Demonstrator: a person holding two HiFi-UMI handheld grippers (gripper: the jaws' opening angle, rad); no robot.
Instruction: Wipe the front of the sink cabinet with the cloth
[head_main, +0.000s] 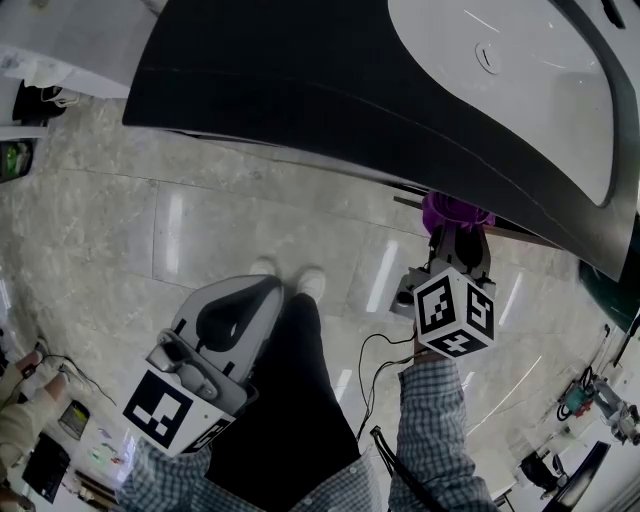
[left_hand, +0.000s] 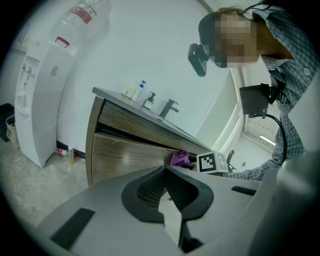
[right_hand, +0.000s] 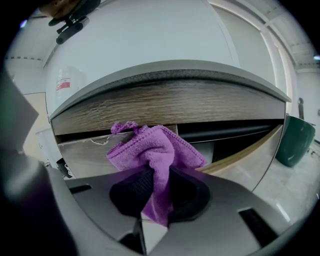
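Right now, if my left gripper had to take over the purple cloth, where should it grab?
Probably pinch the bunched fold of the cloth that stands above the right gripper, coming from the left. That bulk is free of the jaws; the tail below is thin.

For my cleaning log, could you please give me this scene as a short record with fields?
Cloth: purple cloth, bunched
Held by: right claw, shut on it
Cloth location: at the wood-grain cabinet front, under the dark countertop
Other hand: left claw, shut, empty, back from the cabinet
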